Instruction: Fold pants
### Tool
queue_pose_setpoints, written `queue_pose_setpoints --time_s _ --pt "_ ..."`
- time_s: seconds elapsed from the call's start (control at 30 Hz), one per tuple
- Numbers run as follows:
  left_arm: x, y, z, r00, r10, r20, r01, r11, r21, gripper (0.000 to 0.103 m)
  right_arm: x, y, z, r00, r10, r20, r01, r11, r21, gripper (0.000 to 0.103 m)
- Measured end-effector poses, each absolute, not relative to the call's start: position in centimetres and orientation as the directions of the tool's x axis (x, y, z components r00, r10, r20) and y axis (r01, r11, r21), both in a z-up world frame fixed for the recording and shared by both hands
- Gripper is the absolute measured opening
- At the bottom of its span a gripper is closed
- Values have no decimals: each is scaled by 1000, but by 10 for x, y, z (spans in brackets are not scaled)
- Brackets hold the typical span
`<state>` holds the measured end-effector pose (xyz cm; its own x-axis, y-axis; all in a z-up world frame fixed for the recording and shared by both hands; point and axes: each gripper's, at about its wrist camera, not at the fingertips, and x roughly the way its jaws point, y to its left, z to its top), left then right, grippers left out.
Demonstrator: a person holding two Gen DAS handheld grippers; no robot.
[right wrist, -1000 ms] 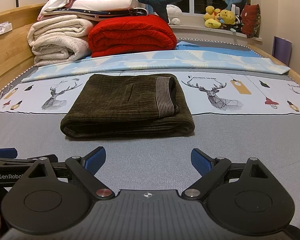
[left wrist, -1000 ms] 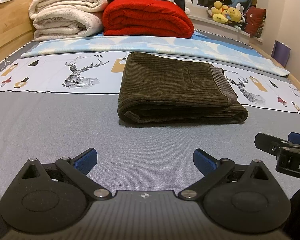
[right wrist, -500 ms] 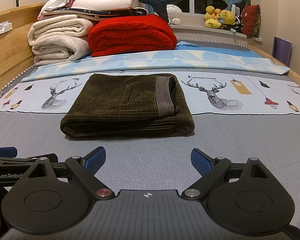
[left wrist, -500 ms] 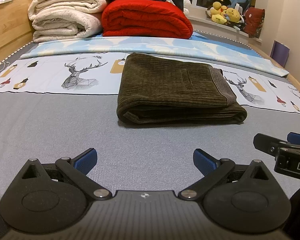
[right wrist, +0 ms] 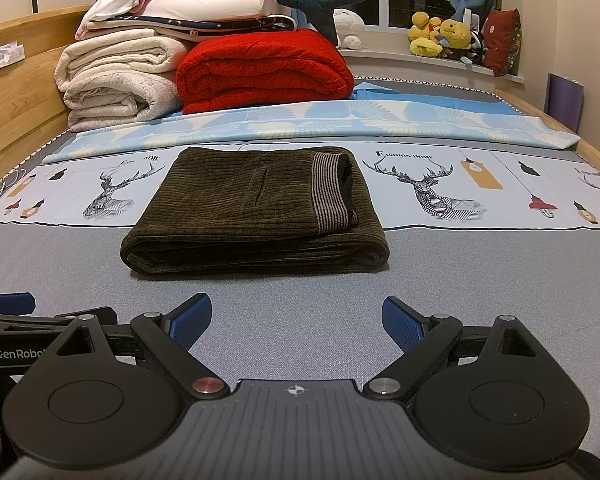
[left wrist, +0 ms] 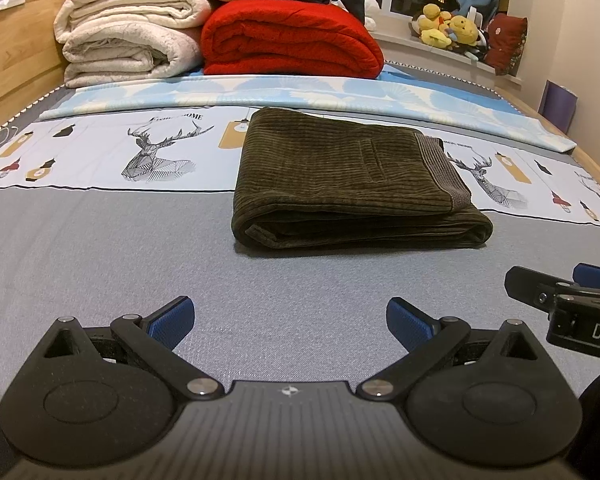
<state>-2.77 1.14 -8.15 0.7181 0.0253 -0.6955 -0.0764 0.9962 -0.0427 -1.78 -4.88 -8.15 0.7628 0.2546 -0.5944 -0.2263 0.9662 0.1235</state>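
Dark olive corduroy pants [left wrist: 352, 184] lie folded in a flat rectangular stack on the bed, striped waistband on top at the right; they also show in the right wrist view [right wrist: 256, 212]. My left gripper [left wrist: 290, 320] is open and empty, held over the grey sheet short of the pants' near edge. My right gripper [right wrist: 296, 320] is open and empty, likewise short of the pants. Neither touches the pants. The right gripper's side shows at the right edge of the left wrist view [left wrist: 568, 296].
A deer-print sheet [right wrist: 460, 188] and a light blue cover [right wrist: 340, 120] lie behind the pants. A red blanket [right wrist: 264, 68] and cream blankets [right wrist: 116, 80] are stacked at the back left. A wooden bed wall [right wrist: 16, 92] runs along the left. Plush toys [right wrist: 440, 38] sit on the windowsill.
Both grippers stay open and nearly still; the left wrist view has shifted very slightly. The pants have not moved.
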Motion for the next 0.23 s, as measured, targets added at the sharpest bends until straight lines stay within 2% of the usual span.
queue_pose_setpoints --time_s 0.23 --pt "-28 12 -81 722 20 -692 -68 997 -43 102 -18 -49 -81 762 255 -595 -227 966 123 93"
